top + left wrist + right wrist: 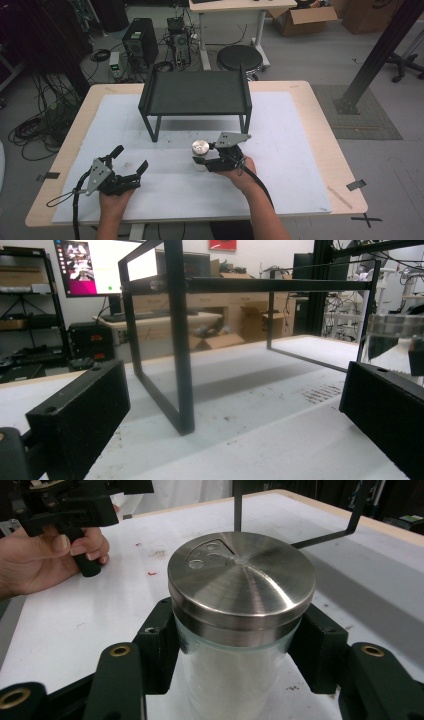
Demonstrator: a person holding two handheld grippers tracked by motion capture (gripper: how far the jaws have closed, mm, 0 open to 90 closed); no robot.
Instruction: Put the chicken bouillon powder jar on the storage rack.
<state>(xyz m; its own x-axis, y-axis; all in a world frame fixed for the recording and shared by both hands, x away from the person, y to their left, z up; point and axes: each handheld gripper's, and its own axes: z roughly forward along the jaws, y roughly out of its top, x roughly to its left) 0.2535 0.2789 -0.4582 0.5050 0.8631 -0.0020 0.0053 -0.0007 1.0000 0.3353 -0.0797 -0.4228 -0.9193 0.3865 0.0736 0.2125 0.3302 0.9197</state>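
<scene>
on the big wooden table (320, 150) a white mat (290, 150) is lying flat, covering most of the top. a black metal rack (195, 95) is standing on the mat at the far side, on thin legs. in front of the rack, toward the right, a glass shaker jar (235, 680) with a shiny metal lid (242, 587) is standing upright on the mat, and something white is filling it. the right gripper (209, 159) is squeezing the jar from both sides, its black pads pressing on the glass just under the lid. the left gripper (131, 161) is waiting near the front left of the mat, well apart from the jar, with its jaws spread wide and nothing between them.
</scene>
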